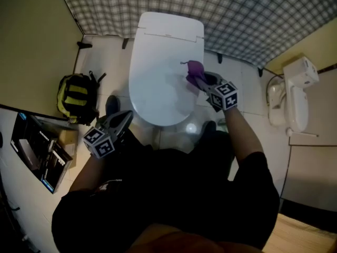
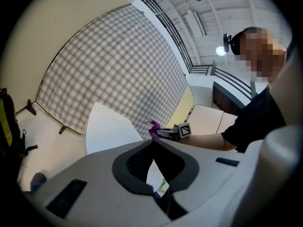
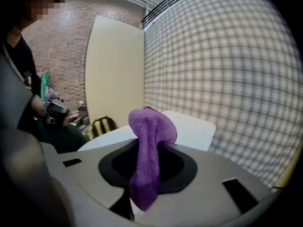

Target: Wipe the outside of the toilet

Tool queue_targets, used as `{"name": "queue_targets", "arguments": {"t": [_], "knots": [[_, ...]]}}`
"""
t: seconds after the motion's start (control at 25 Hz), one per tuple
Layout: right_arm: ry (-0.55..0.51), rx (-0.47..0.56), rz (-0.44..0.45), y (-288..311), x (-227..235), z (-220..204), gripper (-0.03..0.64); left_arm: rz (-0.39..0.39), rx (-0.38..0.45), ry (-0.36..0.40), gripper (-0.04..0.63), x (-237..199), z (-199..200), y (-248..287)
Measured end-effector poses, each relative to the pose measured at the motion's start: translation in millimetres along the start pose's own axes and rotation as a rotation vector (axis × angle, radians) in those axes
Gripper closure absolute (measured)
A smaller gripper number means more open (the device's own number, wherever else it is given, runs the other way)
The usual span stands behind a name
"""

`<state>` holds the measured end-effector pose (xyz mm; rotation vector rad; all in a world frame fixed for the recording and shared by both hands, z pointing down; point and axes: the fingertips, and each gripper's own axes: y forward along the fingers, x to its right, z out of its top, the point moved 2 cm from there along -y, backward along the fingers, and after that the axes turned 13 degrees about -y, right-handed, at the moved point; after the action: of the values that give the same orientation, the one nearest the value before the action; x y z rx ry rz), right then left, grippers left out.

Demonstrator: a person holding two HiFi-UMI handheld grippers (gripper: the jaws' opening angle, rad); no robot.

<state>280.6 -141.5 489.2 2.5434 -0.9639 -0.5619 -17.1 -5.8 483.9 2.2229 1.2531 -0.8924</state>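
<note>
Purple fuzzy cloth (image 3: 149,126) in right tool (image 1: 202,83)

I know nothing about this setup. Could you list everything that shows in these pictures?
toilet: one, white, lid down, centre, against the back wall
cloth: one, purple, at the lid's right edge
backpack: one, black and yellow, on the floor left of the toilet
checked wall: one, grey and white, behind the toilet
wall fixture: one, white, far right; I cannot tell what it is
shelf: one, dark, lower left; contents unclear
person: one, dark clothing, facing the toilet
left gripper: one, grey, fingers together, empty
right gripper: one, grey, fingers clamped on the cloth
</note>
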Motion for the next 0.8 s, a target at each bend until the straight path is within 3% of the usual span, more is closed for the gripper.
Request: {"name": "queue_targets", "arguments": {"t": [0.2, 0.4, 0.6, 0.8], "knots": [[0.007, -0.064, -0.246, 86, 145, 9, 0.514, -0.017, -0.001, -0.033, 0.595, -11, 22, 15], [0.017, -0.163, -0.392, 156, 242, 4, 0.514, -0.005, 0.016, -0.058, 0.595, -33, 51, 26], [-0.003, -0.26, -0.44, 201, 287, -4, 0.514, 0.009, 0.05, 0.019, 0.595, -56, 89, 38], [0.006, -0.325, -0.4, 244, 304, -3, 0.514, 0.029, 0.027, 0.059, 0.595, -76, 118, 54]]}}
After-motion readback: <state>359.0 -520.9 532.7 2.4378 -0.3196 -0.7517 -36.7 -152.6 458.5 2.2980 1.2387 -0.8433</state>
